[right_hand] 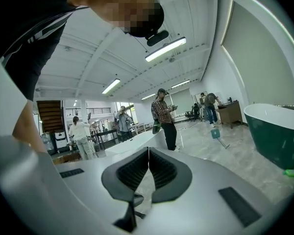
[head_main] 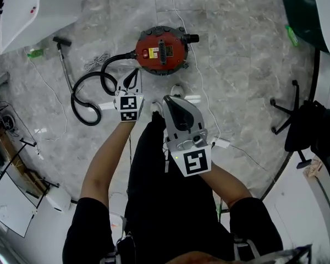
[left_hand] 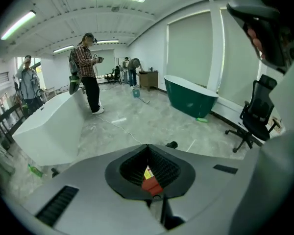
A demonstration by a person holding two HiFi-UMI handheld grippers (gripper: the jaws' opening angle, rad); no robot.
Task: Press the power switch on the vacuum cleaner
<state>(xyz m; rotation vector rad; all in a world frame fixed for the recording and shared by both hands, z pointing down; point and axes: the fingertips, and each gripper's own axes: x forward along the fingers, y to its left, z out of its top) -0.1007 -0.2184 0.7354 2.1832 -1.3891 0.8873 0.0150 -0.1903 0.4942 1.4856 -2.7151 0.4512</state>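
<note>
Vacuum cleaner (head_main: 160, 51), red and round, sitting on the grey floor (head_main: 236, 65) at the far side. Black hose (head_main: 85, 92) curling away to its left. Left gripper (head_main: 133, 77) just near the cleaner's near left edge, pointing at it, jaws closed tip to tip with nothing held. A bit of red peeking through the small gap behind those tips. Right gripper (head_main: 168, 99) nearer and more to the right, jaws pressed together too, empty. Black chair (head_main: 297, 120) well off to the right.
</note>
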